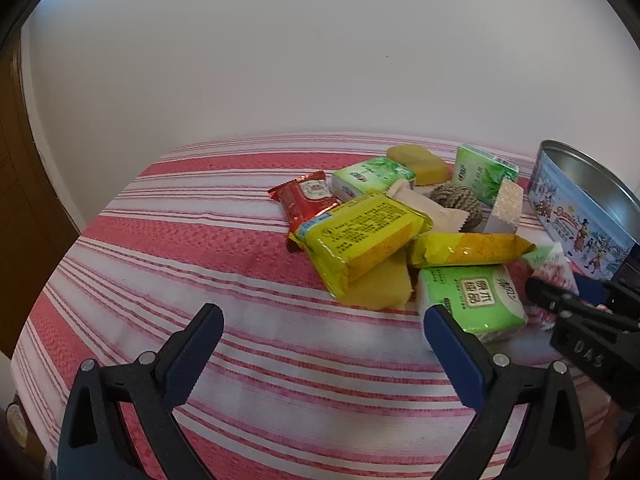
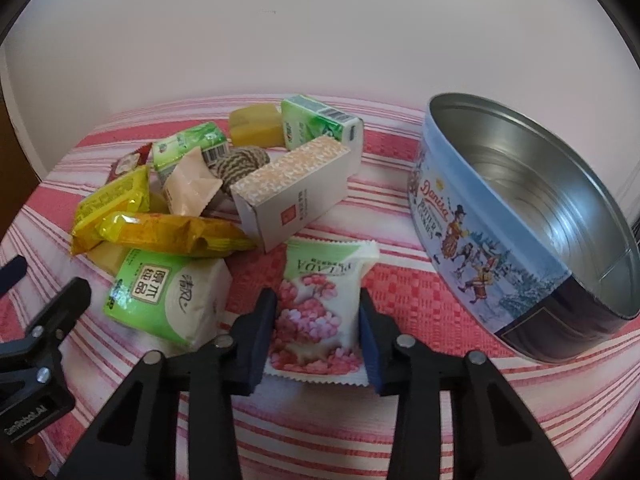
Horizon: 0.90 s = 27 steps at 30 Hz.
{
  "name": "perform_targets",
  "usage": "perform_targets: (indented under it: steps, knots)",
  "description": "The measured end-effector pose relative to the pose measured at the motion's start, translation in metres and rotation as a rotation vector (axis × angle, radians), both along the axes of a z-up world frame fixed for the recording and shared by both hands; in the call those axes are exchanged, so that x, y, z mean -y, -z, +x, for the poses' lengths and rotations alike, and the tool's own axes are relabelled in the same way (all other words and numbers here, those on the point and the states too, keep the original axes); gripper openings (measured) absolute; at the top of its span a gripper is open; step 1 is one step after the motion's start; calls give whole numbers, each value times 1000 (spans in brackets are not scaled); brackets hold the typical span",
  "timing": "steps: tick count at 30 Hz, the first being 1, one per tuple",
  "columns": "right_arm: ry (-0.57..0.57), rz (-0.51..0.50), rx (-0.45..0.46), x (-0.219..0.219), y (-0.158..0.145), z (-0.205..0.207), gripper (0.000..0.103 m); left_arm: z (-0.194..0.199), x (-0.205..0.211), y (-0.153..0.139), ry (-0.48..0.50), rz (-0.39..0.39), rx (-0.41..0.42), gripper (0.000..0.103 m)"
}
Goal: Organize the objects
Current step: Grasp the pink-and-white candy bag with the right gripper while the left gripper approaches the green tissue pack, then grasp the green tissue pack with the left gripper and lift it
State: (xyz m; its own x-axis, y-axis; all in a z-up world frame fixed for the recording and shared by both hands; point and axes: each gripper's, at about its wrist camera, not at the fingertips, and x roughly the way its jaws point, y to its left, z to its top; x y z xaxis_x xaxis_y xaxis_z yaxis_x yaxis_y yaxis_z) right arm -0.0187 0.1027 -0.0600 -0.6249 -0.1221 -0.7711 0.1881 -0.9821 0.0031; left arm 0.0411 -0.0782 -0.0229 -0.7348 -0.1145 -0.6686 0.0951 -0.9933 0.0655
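On the striped cloth [image 2: 400, 280], right of the snack pile, a big round cookie tin [image 2: 540, 272] is left open, bare metal inside. A pink snack packet [image 2: 320, 304] beside it is pinched by the right gripper [image 2: 318, 344]; the left gripper [image 1: 324, 344] is spread wide over bare cloth.

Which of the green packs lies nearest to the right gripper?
The tissue pack, with the brown label, just left of the right gripper. The two green cartons lie farther back.
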Motion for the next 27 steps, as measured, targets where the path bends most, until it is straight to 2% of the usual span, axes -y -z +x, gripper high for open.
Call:
perform_targets:
  steps: [2,6,13,18,24,25,26,27]
  knots:
    - [-9,-35,-31,-5,-5,6,39,1,-3,0,19,10,5,102]
    - [-42,-26,-159,-8,-22,22,40,4,-15,0,76,42,20,102]
    - [1,-39,-369,-31,-51,53,40,-7,-51,4,115,43,56,102]
    - [11,-36,-370,-35,-49,51,40,-23,-73,9,135,70,106,102]
    - [6,-32,-390,-35,-50,54,40,-38,-77,24,88,88,189,102]
    - [4,-25,-392,-36,-51,56,40,-37,-75,23,81,93,178,101]
    - [2,-20,-393,-36,-50,56,40,-36,-72,23,70,102,178,99]
    - [-2,-17,-389,-35,-50,56,40,-35,-70,22,66,105,173,92]
